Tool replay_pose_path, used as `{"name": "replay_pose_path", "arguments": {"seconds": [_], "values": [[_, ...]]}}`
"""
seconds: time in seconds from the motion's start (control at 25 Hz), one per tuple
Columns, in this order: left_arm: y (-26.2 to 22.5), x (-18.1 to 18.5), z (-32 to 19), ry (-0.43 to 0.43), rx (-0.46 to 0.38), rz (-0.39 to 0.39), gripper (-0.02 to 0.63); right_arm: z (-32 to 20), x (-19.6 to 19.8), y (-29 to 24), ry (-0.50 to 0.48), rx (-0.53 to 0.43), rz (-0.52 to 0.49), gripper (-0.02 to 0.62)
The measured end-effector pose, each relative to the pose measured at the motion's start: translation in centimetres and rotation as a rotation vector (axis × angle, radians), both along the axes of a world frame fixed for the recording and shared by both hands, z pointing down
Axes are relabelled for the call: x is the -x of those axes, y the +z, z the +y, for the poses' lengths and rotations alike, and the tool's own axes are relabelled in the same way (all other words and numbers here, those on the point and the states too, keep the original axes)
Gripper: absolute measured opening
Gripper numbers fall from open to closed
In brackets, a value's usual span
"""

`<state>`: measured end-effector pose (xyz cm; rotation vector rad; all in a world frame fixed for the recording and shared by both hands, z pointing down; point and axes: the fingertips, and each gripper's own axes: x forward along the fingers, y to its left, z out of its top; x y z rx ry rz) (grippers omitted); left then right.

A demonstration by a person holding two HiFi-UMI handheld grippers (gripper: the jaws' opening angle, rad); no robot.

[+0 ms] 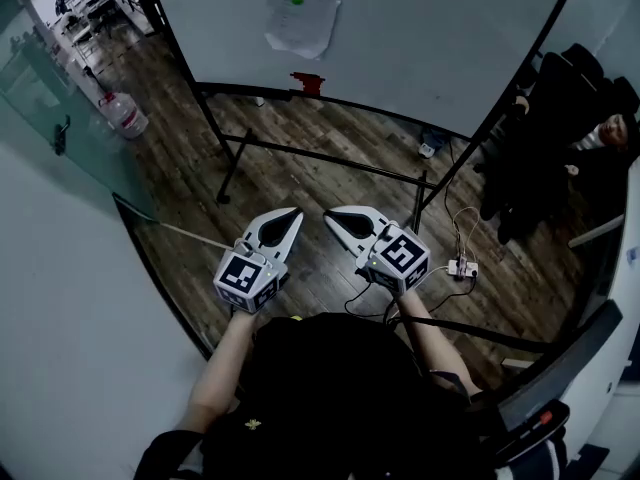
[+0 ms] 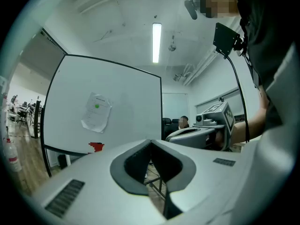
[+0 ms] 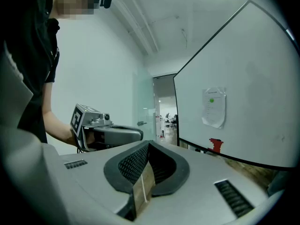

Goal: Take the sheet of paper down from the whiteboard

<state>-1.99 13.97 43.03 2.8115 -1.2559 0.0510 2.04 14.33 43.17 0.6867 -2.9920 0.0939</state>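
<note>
The sheet of paper (image 1: 303, 13) hangs on the whiteboard (image 1: 430, 38), left of the board's middle and above its lower edge. It is wrinkled, with a green dot (image 1: 296, 0) near its top. Just below it a small red object (image 1: 307, 82) sits on the board's bottom rail. The left tool (image 1: 293, 213) and the right tool (image 1: 332, 216) are held side by side in front of the person, well apart from the board, both pointing level towards it. Each has its jaws pressed together with nothing gripped, as its own view shows. Between the tools and the board lies a stretch of wooden floor (image 1: 330, 183). The black stand (image 1: 300, 153) that carries the board crosses it with low bars and splayed legs, which reach out towards the person. To the right of the tools, cables (image 1: 455, 230) trail over the floor to a small white socket block (image 1: 462, 266). On the left a glass partition (image 1: 50, 78) runs along the room, and a large water bottle (image 1: 125, 114) stands on the floor beside it, near the board's left leg. At the far right, beyond the board's edge, a seated person (image 1: 600, 138) in dark clothing is among black chairs, away from the paper.
</note>
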Motion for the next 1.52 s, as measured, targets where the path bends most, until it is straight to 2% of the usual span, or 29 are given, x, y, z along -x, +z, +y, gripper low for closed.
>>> {"name": "replay_pose_path", "arguments": {"seconds": [0.24, 1.0, 1.52], "values": [[-0.1, -0.5, 0.2, -0.012, -0.002, -0.002, 0.026, 0.1, -0.7, -0.2, 0.011, -0.028, 0.023, 0.011], [0.2, -2.6, 0.9, -0.054, -0.003, -0.021, 0.026, 0.7, -2.8, 0.7, -0.026, -0.002, 0.020, 0.011], [0.3, -2.4, -0.7, -0.066, 0.019, -0.001, 0.026, -0.6, -2.5, 1.0, -0.028, 0.001, 0.025, 0.011]]}}
